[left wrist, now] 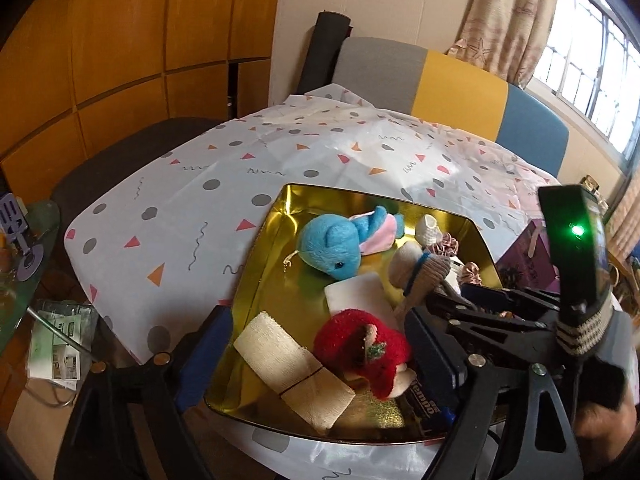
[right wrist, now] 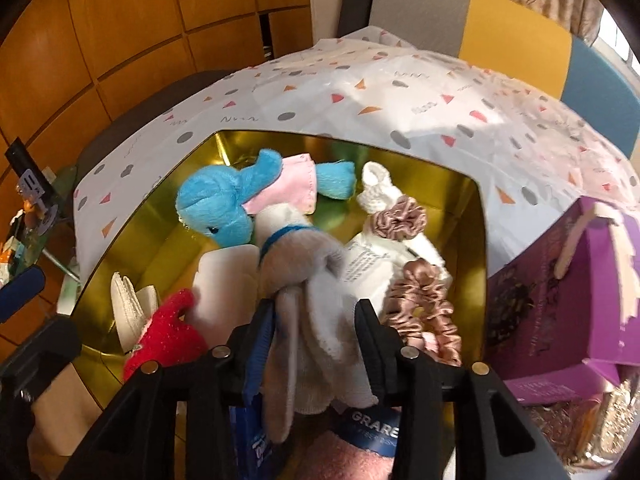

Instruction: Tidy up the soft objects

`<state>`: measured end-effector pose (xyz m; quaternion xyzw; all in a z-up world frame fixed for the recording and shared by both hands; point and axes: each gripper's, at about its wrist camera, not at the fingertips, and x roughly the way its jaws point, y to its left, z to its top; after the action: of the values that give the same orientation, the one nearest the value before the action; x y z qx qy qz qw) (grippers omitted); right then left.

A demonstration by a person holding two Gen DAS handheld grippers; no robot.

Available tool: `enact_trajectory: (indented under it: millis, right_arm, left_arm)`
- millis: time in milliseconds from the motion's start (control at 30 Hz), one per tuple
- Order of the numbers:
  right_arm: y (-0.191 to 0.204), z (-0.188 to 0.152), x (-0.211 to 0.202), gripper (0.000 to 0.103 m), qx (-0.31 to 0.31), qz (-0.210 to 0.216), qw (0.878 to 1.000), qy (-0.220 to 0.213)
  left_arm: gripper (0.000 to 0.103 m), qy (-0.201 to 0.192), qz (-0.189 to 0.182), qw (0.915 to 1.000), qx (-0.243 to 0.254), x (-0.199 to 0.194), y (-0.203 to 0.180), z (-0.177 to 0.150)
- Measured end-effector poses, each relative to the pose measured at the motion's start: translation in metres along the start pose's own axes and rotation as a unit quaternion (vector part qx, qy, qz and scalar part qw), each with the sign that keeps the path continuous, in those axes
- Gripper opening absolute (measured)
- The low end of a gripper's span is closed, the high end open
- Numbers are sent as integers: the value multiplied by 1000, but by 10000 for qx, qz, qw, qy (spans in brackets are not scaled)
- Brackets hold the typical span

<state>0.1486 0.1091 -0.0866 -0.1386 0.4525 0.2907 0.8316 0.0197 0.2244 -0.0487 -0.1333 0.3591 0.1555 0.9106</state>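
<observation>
tin: one gold tin (right wrist: 478,216) on the table (left wrist: 168,216) with the patterned cloth, all the soft stuff sits in it
plush toys: one blue plush (right wrist: 224,204) at the far left of the tin
scrunchies: two pinkish ones (right wrist: 424,300), right side, one farther than the other
red item: one fuzzy red thing (left wrist: 372,344) at the near edge, can't tell what it is
beige pads: two ribbed pieces (left wrist: 292,368), near left
left hand-held gripper (left wrist: 316,356): jaws wide apart over the near end of the tin, nothing pinched
right hand-held gripper (right wrist: 316,340): jaws apart with a grey-white cloth toy (right wrist: 308,280) hanging between them, can't tell if the pads press it
hard to see: dark packet (left wrist: 424,404) in the near corner, label cut off
purple box (right wrist: 560,292): one, right of the tin, blurry
</observation>
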Motion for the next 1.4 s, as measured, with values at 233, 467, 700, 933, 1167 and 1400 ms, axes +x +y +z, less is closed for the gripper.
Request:
enact_trajectory:
  millis: [233,467,700,933,1167,1400]
  right_arm:
    - [-2,-7,-20,42,59,-294,9990,-317]
    - [-21,-19,-47,42,439,-644,9950,-629]
    - [-43,-39,-72,42,863,-1032,9872,-860]
    - [-68,-60,-99,42,1217,-1440,9761,-1080]
    - [-102,-76,-141,42,1630,-1878,9593,-1335]
    - [-129,-89,-180,42,2096,-2127,9407,-1613]
  left_arm:
    - [95,-76,21,9999,77,-5,-8,-1]
    - [101,-159,-31,9996,213,-11,-24,-4]
    - [103,-265,-104,9985,463,-18,-45,-9]
    - [103,-332,-224,9967,713,-25,-68,-10]
    - [103,-457,-530,9924,1017,-38,-107,-9]
    - [103,-598,-728,9864,1346,-53,-140,-13]
